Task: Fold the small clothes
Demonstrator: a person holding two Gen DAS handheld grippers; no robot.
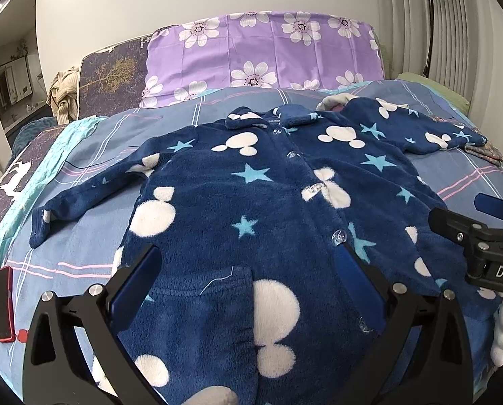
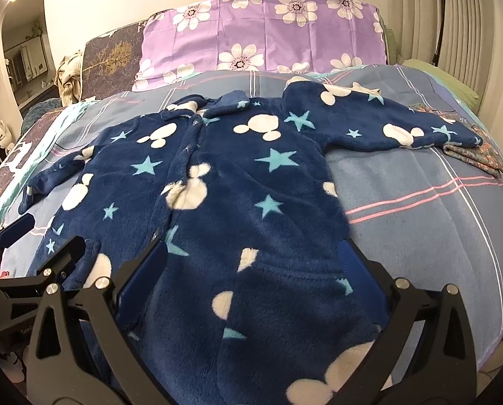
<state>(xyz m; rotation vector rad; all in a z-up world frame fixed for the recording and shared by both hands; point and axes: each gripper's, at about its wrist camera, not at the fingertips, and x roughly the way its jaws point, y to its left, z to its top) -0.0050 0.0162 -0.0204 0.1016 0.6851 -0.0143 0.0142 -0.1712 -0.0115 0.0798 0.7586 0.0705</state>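
Left wrist view shows the fleece top flat on the bed, both grippers — left, right — wide apart over its hem, so pinch both hem corners evenly before lifting.

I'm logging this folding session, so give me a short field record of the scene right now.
surface: bed with plaid sheet
garment: navy fleece onesie, spread flat, front up, buttoned, both sleeves out
left gripper: open, over the onesie's lower part
right gripper: open, over the lower right part
behind: purple flowered pillow
extras: red phone at the sheet's left edge
folding: not started
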